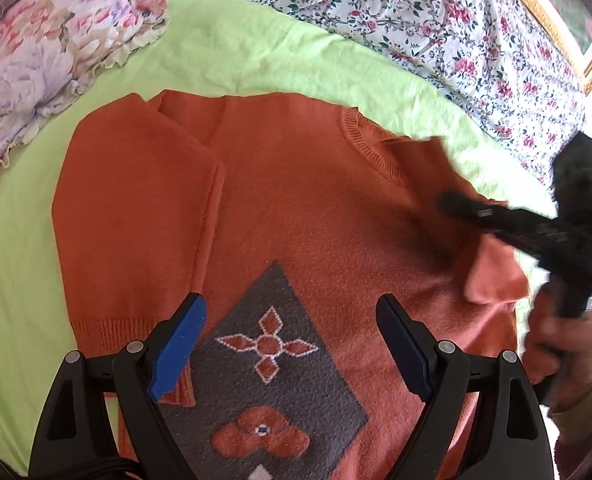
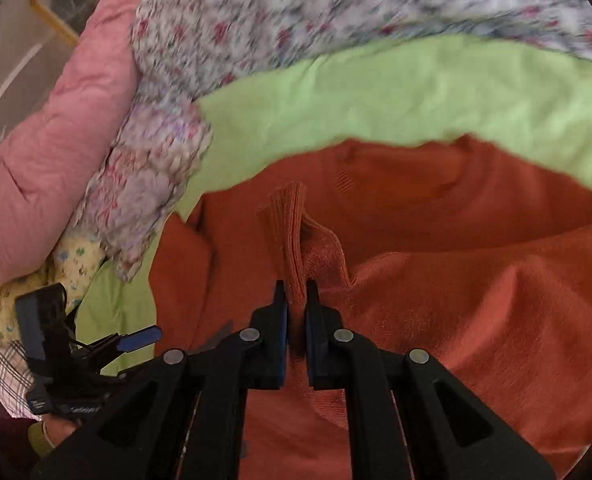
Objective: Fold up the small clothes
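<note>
right claw (image 2: 296, 292) pinching orange sweater (image 1: 296, 200) cuff, left claw (image 1: 291, 320) wide

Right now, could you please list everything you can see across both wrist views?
Sweater: one, orange with grey patterned panel, flat on the green sheet; one sleeve already folded over the body.
Sleeve cuff: one, orange ribbed, lifted, pinched by the right gripper.
Green sheet: one, lime, under the sweater.
Floral bedding: white with red flowers, beyond the sheet.
Ruffled floral pillow: one, pastel.
Pink quilt: one.
Picture frame: one, gold.
Left gripper: jaws open above the sweater.
Right gripper: jaws closed on the cuff.
</note>
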